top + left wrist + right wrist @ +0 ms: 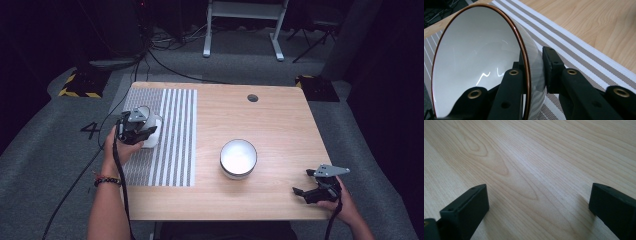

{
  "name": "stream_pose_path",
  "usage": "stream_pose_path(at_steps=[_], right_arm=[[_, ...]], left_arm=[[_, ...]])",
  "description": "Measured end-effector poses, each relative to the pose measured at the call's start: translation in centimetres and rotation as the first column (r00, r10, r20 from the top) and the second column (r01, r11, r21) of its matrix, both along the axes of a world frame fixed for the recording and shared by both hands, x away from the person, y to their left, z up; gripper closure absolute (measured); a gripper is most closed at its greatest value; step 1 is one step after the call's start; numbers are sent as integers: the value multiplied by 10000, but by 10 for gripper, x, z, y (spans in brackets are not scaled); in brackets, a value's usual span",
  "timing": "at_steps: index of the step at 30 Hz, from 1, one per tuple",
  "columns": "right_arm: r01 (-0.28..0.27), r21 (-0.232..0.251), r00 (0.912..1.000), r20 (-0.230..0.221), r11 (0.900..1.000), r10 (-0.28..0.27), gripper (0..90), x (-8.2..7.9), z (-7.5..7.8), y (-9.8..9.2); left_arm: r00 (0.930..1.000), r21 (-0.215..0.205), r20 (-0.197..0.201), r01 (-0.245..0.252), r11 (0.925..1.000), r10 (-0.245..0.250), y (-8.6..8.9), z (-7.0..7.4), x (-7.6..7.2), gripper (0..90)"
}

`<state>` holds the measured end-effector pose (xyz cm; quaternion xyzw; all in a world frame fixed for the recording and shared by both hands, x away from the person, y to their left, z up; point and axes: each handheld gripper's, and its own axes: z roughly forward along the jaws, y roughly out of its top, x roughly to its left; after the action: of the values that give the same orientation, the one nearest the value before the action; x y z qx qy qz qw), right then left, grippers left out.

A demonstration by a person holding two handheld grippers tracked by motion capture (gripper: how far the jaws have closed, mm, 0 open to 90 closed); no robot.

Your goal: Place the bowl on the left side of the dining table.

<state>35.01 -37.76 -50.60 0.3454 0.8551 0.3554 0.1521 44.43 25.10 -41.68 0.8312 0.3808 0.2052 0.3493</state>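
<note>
Over striped mat (584, 52), left gripper (534, 72) clamps tilted bowl (474, 57) by its rim.

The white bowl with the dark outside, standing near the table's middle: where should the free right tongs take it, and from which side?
Grip the rim of the white bowl with the dark outside, one jaw inside and one outside, coming from above on its right side. It stands upright with an open thin wall, and the right tongs stand open there.

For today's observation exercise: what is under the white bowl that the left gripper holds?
Under the white bowl, pinched at its rim by the left gripper, lies the striped placemat on the wooden table. The bowl and fingers hide the mat directly beneath.
</note>
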Motion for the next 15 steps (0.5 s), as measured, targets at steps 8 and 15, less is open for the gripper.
stream_pose_path(at_steps=[8, 15], right_arm=[[1, 4, 10000, 0, 10000, -1, 28, 0, 0, 0], [4, 0, 10000, 2, 10000, -4, 28, 0, 0, 0]], left_arm=[[9992, 296, -285, -256, 9992, 264, 3, -9, 9, 781], [9960, 711, -437, -742, 9947, 774, 5, -16, 16, 781]])
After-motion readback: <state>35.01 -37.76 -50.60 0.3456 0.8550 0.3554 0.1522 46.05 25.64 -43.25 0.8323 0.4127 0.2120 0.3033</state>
